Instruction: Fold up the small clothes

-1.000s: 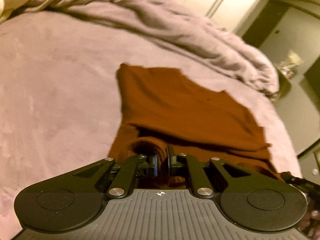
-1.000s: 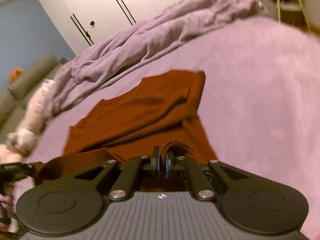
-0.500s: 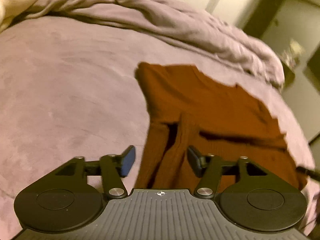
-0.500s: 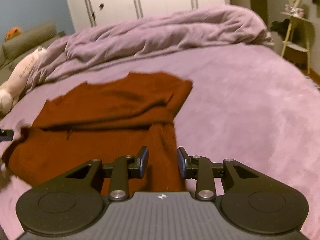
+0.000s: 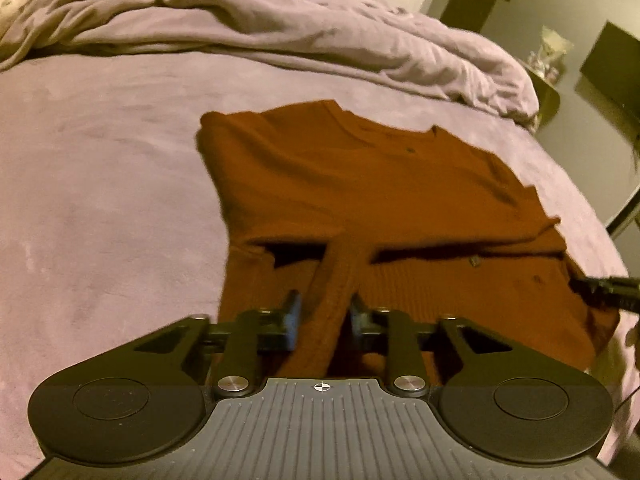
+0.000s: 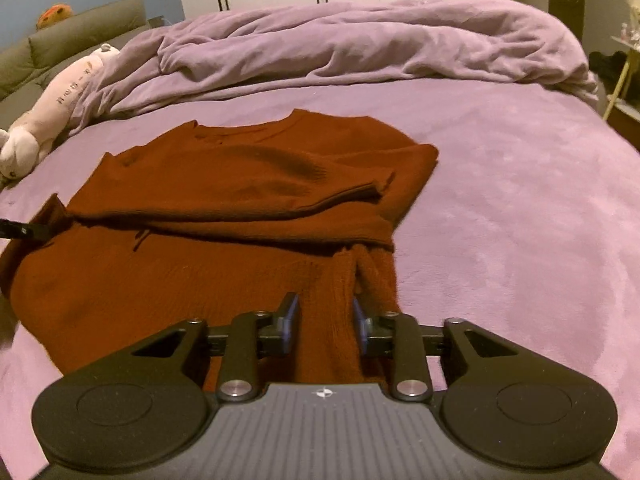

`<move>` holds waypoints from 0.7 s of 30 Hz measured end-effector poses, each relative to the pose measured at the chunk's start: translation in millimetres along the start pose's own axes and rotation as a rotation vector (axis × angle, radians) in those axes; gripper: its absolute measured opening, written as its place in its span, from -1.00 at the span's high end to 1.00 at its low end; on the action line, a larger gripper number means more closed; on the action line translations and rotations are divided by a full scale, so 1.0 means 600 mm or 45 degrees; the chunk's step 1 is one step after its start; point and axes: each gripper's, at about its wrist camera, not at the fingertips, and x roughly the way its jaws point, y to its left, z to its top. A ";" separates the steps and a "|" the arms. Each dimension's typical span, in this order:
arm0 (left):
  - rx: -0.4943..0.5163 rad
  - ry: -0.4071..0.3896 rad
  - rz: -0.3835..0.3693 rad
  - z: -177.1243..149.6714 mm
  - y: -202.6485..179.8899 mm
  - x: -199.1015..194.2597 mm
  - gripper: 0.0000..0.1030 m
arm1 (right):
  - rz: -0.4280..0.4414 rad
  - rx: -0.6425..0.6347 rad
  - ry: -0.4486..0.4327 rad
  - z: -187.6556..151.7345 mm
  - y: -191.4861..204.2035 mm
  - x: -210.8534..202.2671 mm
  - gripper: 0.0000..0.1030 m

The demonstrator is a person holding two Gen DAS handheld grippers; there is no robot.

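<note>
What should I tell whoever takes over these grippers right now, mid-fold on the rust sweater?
Left tongs: open, straddling a raised ridge of knit at the sweater's near hem, gripping nothing.
Right tongs: open, likewise either side of a fabric ridge at the near right corner.
Rust-brown sweater: lies on the purple bed cover, neckline away from you, a sleeve folded across the chest. The crumpled duvet sits behind it.
Done: sleeves appear folded in; the body lies mostly flat.
Left: probably pinch both hem corners, bring the hem up to the neckline, then smooth.
</note>
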 end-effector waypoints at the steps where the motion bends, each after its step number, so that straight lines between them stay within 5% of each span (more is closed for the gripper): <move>1: 0.014 0.003 0.003 -0.002 -0.003 0.001 0.69 | 0.008 0.009 0.000 -0.001 -0.001 0.000 0.77; 6: 0.033 0.009 0.000 0.000 -0.010 0.001 0.73 | 0.001 0.010 -0.006 -0.003 -0.001 -0.004 0.84; 9: 0.002 0.054 -0.028 0.004 -0.004 0.017 0.40 | -0.012 0.010 0.017 0.000 -0.001 0.003 0.81; 12: 0.030 0.061 -0.043 0.003 -0.013 0.027 0.32 | 0.034 0.084 0.041 0.009 -0.009 0.008 0.76; 14: 0.040 0.062 -0.035 0.003 -0.017 0.030 0.37 | 0.070 0.124 0.064 0.012 -0.017 0.012 0.75; 16: 0.047 0.066 0.007 0.003 -0.018 0.032 0.75 | 0.083 0.144 0.078 0.012 -0.022 0.015 0.81; 21: 0.054 -0.021 0.015 0.009 -0.031 -0.014 0.82 | 0.042 0.024 0.009 0.016 0.006 -0.013 0.91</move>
